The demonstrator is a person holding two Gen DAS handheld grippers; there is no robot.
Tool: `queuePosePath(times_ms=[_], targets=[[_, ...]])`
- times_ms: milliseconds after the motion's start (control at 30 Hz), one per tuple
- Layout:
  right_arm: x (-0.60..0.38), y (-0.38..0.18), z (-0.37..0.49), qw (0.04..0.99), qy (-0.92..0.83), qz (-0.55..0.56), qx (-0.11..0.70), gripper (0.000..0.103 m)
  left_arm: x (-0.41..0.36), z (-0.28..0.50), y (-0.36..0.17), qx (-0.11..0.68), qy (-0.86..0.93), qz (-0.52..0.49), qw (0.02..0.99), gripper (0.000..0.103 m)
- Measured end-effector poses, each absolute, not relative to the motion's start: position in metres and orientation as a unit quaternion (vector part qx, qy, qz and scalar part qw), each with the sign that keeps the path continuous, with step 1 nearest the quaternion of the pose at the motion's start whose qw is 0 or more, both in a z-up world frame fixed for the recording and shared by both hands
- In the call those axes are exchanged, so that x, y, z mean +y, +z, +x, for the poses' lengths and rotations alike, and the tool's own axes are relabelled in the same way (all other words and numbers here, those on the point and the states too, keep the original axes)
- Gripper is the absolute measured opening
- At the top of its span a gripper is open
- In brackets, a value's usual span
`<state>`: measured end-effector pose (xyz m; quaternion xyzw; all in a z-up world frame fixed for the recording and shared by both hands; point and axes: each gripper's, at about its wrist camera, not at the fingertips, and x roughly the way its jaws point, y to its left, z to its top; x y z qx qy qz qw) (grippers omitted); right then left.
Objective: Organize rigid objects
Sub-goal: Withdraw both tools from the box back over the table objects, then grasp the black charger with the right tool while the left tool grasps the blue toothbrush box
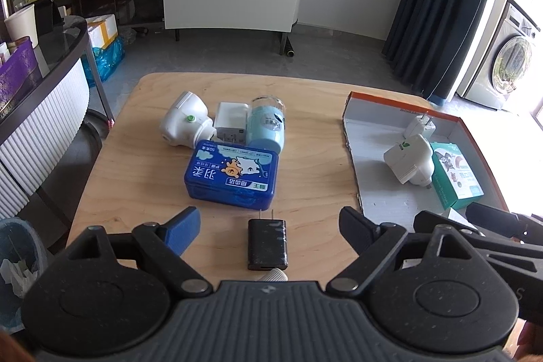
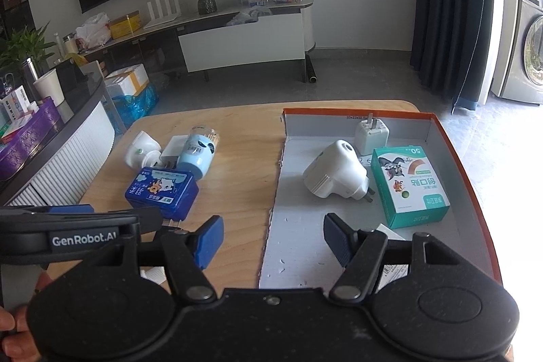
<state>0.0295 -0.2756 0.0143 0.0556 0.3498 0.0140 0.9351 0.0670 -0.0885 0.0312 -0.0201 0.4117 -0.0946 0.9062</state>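
My left gripper (image 1: 268, 226) is open, its fingers on either side of a black charger plug (image 1: 267, 244) lying on the wooden table (image 1: 142, 192). Beyond it lie a blue tin (image 1: 232, 174), a pale blue bottle (image 1: 266, 124), a white square adapter (image 1: 230, 122) and a white round device (image 1: 186, 124). My right gripper (image 2: 273, 238) is open and empty over the near left edge of the orange-rimmed box (image 2: 468, 172). The box holds a white plug device (image 2: 334, 173), a white charger (image 2: 371, 134) and a green plaster box (image 2: 407, 189).
The box (image 1: 353, 141) sits on the table's right side. A low white-fronted cabinet (image 1: 44, 124) stands to the left with a bin (image 1: 17, 256) beside it. A TV bench (image 1: 230, 5) stands behind, and a washing machine (image 1: 502, 56) is at the right.
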Motion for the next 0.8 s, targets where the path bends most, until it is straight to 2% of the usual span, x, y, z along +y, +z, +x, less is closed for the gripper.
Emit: queuePosePath(times_ms=[800], targets=[[-0.193, -0.033, 0.068, 0.898, 0.112, 0.063, 0.421, 0.078, -0.011, 0.089, 0.013, 0.431, -0.02, -0.04, 0.901, 0.091]])
